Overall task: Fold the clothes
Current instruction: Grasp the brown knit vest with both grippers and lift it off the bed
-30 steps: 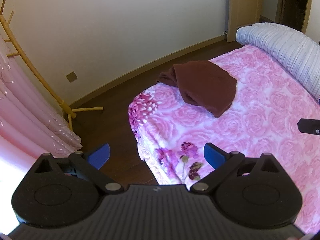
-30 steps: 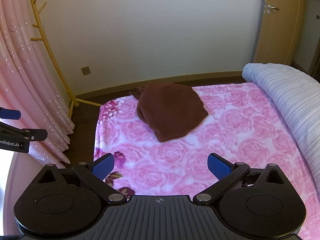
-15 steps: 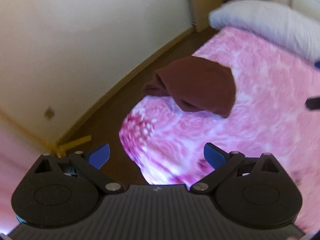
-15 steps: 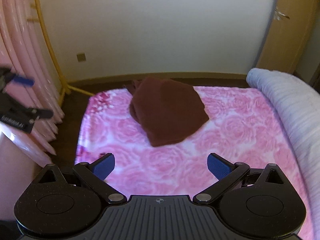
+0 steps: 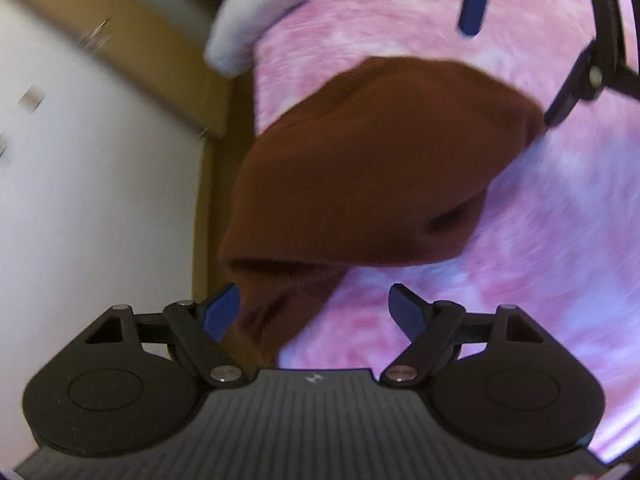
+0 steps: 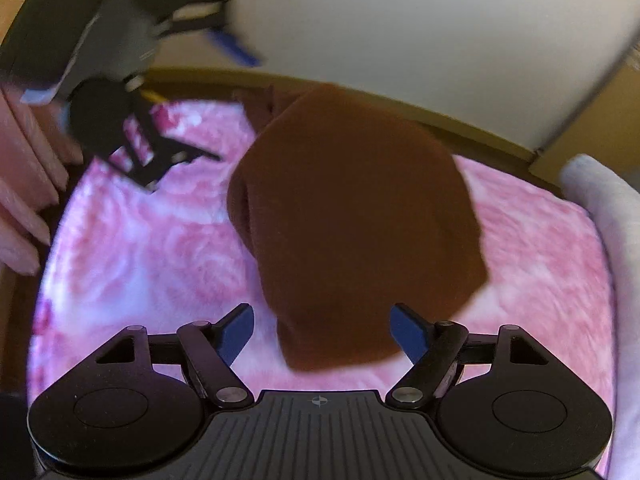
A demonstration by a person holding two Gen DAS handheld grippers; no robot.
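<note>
A crumpled brown garment (image 5: 368,168) lies on a bed with a pink rose-print blanket (image 5: 540,280). It also shows in the right wrist view (image 6: 352,216). My left gripper (image 5: 316,312) is open, its jaws straddling the garment's near corner at the bed edge. My right gripper (image 6: 322,330) is open, its jaws on either side of the garment's near edge. Both views are motion-blurred. The right gripper's fingers show at the top right of the left wrist view (image 5: 476,0). The left gripper shows at the upper left of the right wrist view (image 6: 132,128).
A white-grey striped duvet (image 5: 256,20) is rolled at the bed's far end (image 6: 600,208). A cream wall (image 6: 400,20) with a wooden skirting board stands beyond the bed. Pink curtains (image 6: 24,184) hang at the left. Wood floor runs beside the bed (image 5: 208,208).
Both grippers have moved quickly in and down to the brown garment, which now fills each view. The left gripper has swung round to the bed's corner. Both stay open.
</note>
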